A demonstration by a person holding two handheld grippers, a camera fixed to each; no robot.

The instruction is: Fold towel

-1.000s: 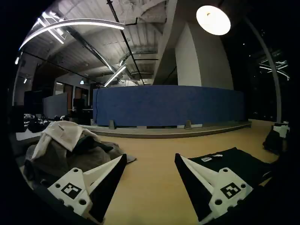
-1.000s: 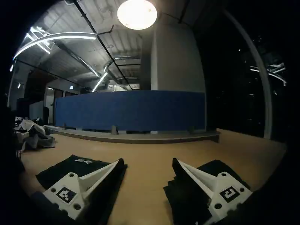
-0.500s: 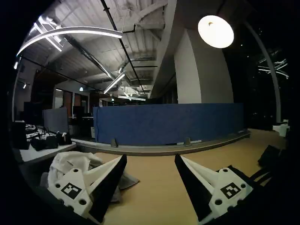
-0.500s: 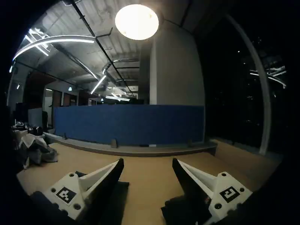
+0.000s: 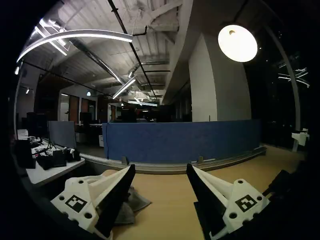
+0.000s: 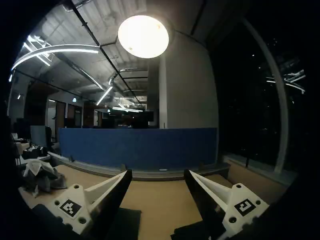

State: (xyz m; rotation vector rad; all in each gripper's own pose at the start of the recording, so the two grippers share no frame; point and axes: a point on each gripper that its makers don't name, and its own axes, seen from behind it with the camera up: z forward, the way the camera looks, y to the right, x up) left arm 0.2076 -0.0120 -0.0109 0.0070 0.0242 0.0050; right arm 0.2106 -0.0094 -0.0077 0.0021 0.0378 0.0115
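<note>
Left gripper view, inventory.
- Left gripper (image 5: 160,166): fingers spread wide, nothing btwn them, held above table (image 5: 168,196).
- Pale towel heap (image 5: 134,202): crumpled, grey-white, at table's edge beside side desk (image 5: 44,172); partly hidden behind one finger.
- Dark folded cloth (image 5: 199,216): flat on table at near edge, by the other finger; poss. a folded towel, too dim to tell.
- Blue partition (image 5: 180,140): upright along table's far edge.
- Round lamp (image 5: 237,43): lit, overhead.

Right gripper view, inventory.
- Right gripper (image 6: 158,172): fingers apart, empty, above table (image 6: 168,196).
- Dark folded cloth (image 6: 130,222): flat at near edge, beside one finger.
- Second dark cloth (image 6: 192,232): at near edge, by the other finger, apart from the first.
- Pale towel heap (image 6: 40,176): at table's side edge, well apart from gripper.
- Blue partition (image 6: 140,148): along far edge.
- Round lamp (image 6: 143,37): lit, above.
</note>
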